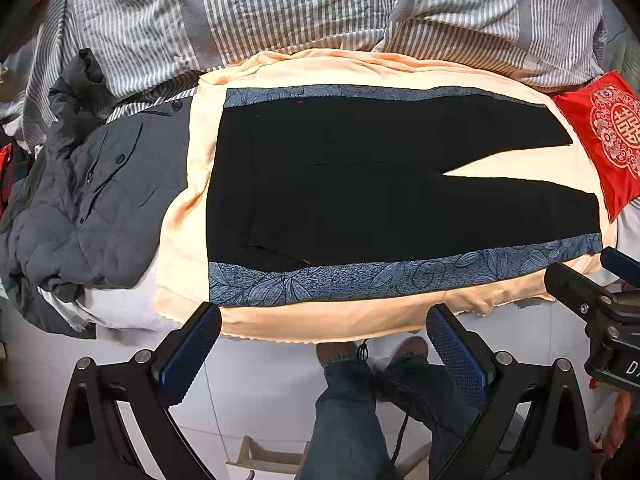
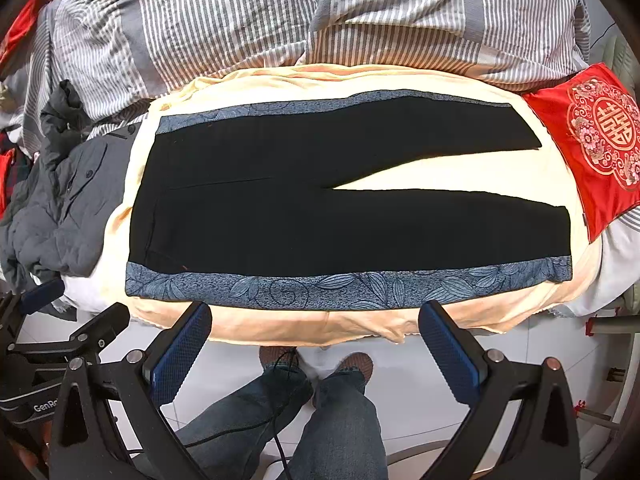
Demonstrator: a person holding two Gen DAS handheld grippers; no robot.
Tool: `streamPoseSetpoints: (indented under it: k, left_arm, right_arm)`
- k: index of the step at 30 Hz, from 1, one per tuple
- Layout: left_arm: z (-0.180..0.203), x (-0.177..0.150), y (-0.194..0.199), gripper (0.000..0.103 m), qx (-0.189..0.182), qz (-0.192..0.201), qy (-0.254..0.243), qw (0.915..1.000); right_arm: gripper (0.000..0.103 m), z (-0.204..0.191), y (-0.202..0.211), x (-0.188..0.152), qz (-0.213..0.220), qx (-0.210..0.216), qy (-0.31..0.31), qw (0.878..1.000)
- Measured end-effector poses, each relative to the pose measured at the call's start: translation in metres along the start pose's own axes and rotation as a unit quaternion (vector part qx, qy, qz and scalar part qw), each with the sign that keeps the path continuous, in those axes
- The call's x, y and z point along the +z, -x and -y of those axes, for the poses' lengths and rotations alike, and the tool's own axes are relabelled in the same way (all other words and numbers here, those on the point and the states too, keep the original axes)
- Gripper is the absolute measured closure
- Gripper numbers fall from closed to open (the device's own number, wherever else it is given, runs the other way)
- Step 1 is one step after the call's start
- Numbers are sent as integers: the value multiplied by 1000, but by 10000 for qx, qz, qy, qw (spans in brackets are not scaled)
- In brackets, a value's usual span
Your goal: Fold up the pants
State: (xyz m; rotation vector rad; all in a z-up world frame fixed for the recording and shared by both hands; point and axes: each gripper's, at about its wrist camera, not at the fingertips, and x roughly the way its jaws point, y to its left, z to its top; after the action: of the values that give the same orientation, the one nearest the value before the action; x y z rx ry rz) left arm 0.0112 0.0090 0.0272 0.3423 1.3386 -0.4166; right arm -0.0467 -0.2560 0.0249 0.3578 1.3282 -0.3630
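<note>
Black pants [image 1: 360, 184] [image 2: 304, 216] with blue leaf-patterned side stripes lie flat on a peach cloth [image 1: 320, 320] [image 2: 280, 326], waist to the left and the two legs spread apart to the right. My left gripper [image 1: 324, 316] hangs open above the near edge of the cloth, holding nothing. My right gripper [image 2: 316, 314] is open too, also over the near edge and empty. In the left wrist view the right gripper [image 1: 608, 300] shows at the right edge. In the right wrist view the left gripper [image 2: 40, 344] shows at the left edge.
A grey padded jacket [image 1: 92, 200] [image 2: 60, 208] is heaped left of the pants. A red embroidered cushion [image 1: 604, 136] [image 2: 592, 140] lies at the leg ends. A striped duvet [image 1: 280, 12] [image 2: 320, 16] is piled behind. A person's jeans and shoes [image 1: 360, 396] [image 2: 328, 400] stand on white tiles below.
</note>
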Motion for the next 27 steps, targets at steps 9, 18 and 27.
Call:
streamPoseSetpoints:
  k: [9,18,27]
  left_arm:
    - [-7,2,-6,0,6,-80,54,10000]
    - [-10,5,-8,0,-10,-110,106,9999]
    - [-11,2,-13,0,-3,-158,135,9998]
  right_arm:
    - [0,-4,-3,2,-87,-19,9,10000]
    - [0,-7,-5,4,-141,-41,14,9999]
    - [0,-5,-10,2,-207,-84,-4,9998]
